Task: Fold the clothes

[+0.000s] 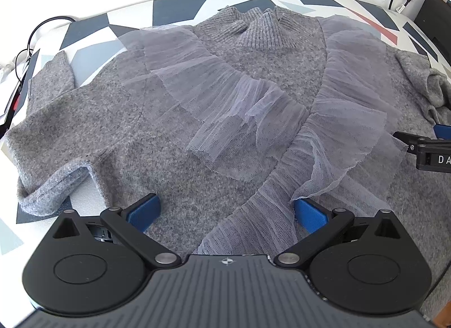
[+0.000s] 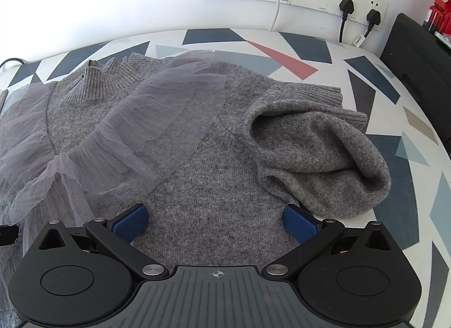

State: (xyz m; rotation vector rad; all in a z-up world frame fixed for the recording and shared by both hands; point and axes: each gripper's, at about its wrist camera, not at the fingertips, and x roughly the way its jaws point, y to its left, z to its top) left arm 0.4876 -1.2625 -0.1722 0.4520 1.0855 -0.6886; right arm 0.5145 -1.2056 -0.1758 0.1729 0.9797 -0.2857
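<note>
While both tools hang over the sweater with nothing gripped, the hazards run as follows, nearest first.

Left gripper: jaws spread wide, empty, blue pads low over the sweater's lower body. The tulle ruffle runs down between the pads and touches the right one. Risk: closing here would likely pinch tulle alone, so the mesh lifts or snags while the knit stays put.

Right gripper: jaws likewise wide and holding nothing, over plain knit at the sweater's right side. The right sleeve lies bunched and doubled just beyond its outer pad. Risk: a grab from this spot may catch one layer of the bunch, and the sleeve would probably fold in crooked.

Left sleeve: spread out from the sweater's left shoulder, cuff curled under near the table edge. Risk: an uneven pair of sleeves gives a lopsided fold.

Collar: at the sweater's far end, ribbed, standing slightly. A hard pull from the hem could drag it askew.

Cable: beyond the sweater's left sleeve, at the table's corner. A wide swing could hook it.
</note>
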